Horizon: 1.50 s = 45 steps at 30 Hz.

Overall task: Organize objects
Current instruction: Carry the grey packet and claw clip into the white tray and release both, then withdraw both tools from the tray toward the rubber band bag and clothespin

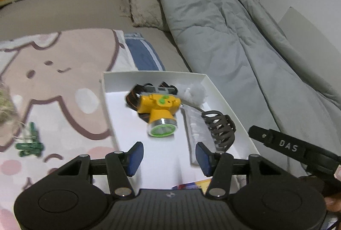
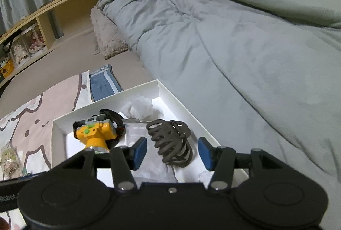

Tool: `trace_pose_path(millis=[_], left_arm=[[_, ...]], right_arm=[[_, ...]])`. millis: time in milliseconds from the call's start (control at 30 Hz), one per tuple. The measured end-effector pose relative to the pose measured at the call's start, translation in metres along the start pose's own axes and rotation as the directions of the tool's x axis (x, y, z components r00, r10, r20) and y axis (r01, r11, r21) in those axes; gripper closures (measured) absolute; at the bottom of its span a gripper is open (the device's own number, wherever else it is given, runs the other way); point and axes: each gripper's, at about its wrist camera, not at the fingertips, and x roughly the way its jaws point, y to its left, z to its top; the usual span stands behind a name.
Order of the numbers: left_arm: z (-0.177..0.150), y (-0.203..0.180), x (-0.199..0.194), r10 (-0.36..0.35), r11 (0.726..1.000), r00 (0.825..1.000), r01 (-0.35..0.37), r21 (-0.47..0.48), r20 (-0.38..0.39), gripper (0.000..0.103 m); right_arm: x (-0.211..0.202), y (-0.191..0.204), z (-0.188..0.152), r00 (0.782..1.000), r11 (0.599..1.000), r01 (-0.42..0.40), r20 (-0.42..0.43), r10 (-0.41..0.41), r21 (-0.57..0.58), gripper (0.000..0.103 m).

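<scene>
An open white box (image 1: 215, 89) lies on the bed. In it are a yellow headlamp (image 1: 158, 111) with a dark strap, a brown hair claw (image 1: 219, 127), a clear plastic packet (image 1: 195, 123) and a white fluffy wad (image 1: 197, 93). My left gripper (image 1: 169, 153) hovers open over the near part of the box, with nothing between its blue pads. My right gripper (image 2: 172, 144) is open above the hair claw (image 2: 170, 140), which lies in the box (image 2: 183, 102) between the pads and apart from both. The headlamp (image 2: 96, 130) sits to its left.
A crumpled grey duvet (image 2: 223, 38) borders the box on the right. A pink cartoon blanket (image 1: 53, 72) lies to the left, with green clips (image 1: 29, 142) on it. A folded blue cloth (image 2: 102, 85) and a fuzzy cushion (image 2: 106, 38) lie beyond. Wooden shelves (image 2: 53, 10) stand behind.
</scene>
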Motion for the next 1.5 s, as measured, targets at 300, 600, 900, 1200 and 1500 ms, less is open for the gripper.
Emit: trace_pose_path(millis=[300,600,900,1200,1500], left_arm=[[-0.008,0.014,-0.039,0.063,0.998,0.997,-0.064,0.025,0.037,0.047],[-0.021,0.022,-0.064,0.107,0.992,0.993,-0.11,0.053,0.051,0.023],[-0.033,0.03,-0.09,0.149,0.984,0.985,-0.156,0.083,0.085,0.004],[-0.044,0.046,-0.111,0.169,0.979,0.98,-0.179,0.095,0.105,0.0],[-0.051,0.062,-0.119,0.175,0.98,0.976,-0.185,0.074,0.126,0.0]], right_arm=[[-0.04,0.016,-0.009,0.999,0.999,0.016,0.048,-0.014,-0.046,0.03],[-0.064,0.014,-0.022,0.999,0.999,0.023,0.047,-0.022,-0.024,0.021],[-0.084,0.02,-0.037,0.997,0.997,0.055,0.057,-0.052,-0.053,0.004],[-0.102,0.028,-0.052,0.997,0.994,0.052,0.066,-0.046,-0.093,0.0],[-0.112,0.036,-0.064,0.997,0.99,0.045,0.061,-0.037,-0.135,0.0]])
